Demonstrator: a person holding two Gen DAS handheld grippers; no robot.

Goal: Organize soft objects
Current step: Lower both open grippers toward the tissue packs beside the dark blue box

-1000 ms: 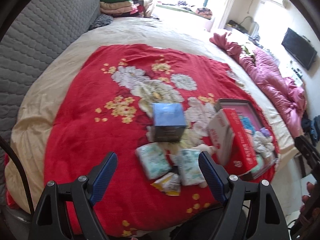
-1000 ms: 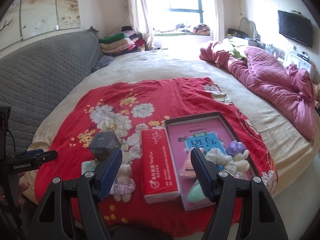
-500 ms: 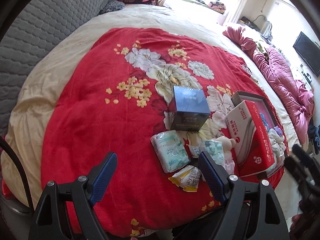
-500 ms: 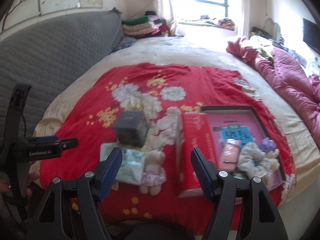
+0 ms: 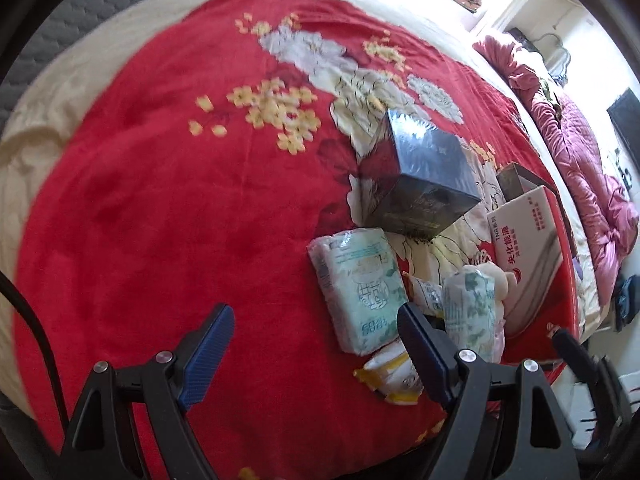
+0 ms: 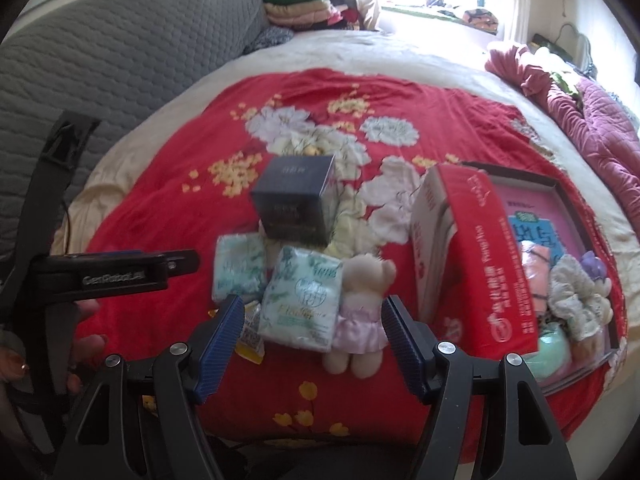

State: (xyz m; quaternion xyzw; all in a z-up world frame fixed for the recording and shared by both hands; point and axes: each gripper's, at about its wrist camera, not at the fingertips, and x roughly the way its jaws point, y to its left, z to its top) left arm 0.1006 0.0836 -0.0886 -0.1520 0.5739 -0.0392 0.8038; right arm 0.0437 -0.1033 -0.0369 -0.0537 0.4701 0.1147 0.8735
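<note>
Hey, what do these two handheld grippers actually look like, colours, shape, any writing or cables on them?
Both match: the left gripper and right gripper have black angular frames with triangular cut-outs, silver screw heads, and two fingers faced with ribbed blue pads. A black cable runs beside the left one. Seen from the right wrist, its side carries pale lettering, too blurred to read.

Red floral blanket [image 5: 140,208]: plush cloth, matt. Dark box [image 5: 424,184], centre right: glossy film wrap, reflective. 2 tissue packs [image 6: 300,300]: soft crinkled plastic, slight sheen. Teddy bear [image 6: 360,312]: fuzzy plush, satin-like pink skirt. Red carton [image 6: 480,260]: smooth printed cardboard. Headboard [image 6: 120,64], upper left: grey quilted fabric. Gripper pads [image 6: 218,344]: blue ribbed; frames matt black plastic, metal screws.
</note>
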